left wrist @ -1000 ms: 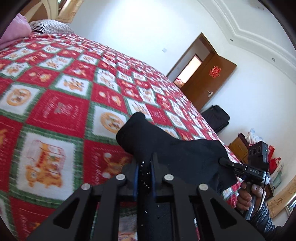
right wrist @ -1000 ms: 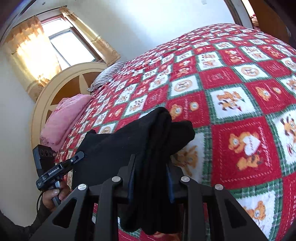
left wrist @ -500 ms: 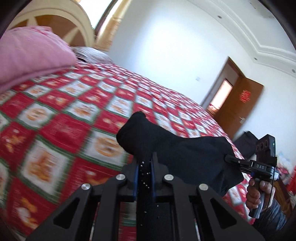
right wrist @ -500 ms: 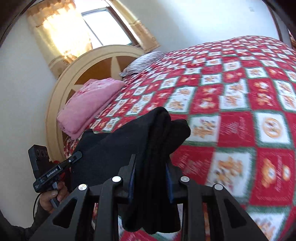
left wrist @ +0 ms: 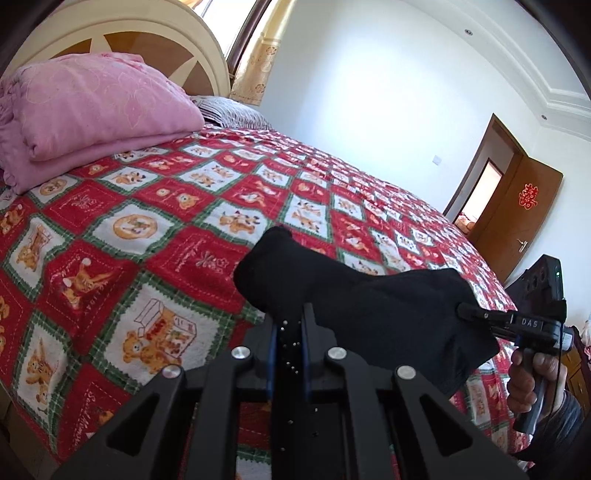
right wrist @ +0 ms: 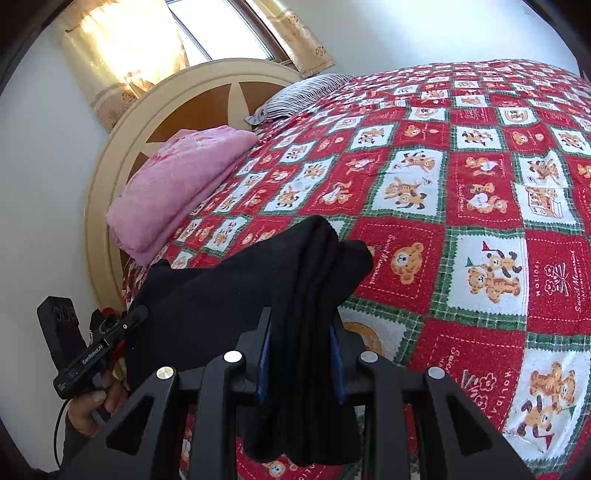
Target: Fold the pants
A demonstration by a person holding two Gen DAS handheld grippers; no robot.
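Note:
The black pants (left wrist: pixel 369 310) hang bunched between both grippers, held up above the red patchwork bedspread (left wrist: pixel 155 229). My left gripper (left wrist: pixel 287 317) is shut on one end of the pants; cloth sticks out past its fingers. My right gripper (right wrist: pixel 300 325) is shut on a thick folded bundle of the pants (right wrist: pixel 258 291), which droops below it. The right gripper also shows in the left wrist view (left wrist: pixel 517 325), gripping the far end. The left gripper shows in the right wrist view (right wrist: pixel 110 332) at the lower left.
A folded pink blanket (left wrist: pixel 85 118) and a striped pillow (left wrist: pixel 232 110) lie by the round headboard (right wrist: pixel 177 110). A curtained window (right wrist: pixel 207 33) is behind it. An open wooden door (left wrist: pixel 517 218) is past the bed's far side.
Both grippers have swung with the pants toward the head of the bed; the pink blanket and headboard have come into the left view. Both grips are unchanged.

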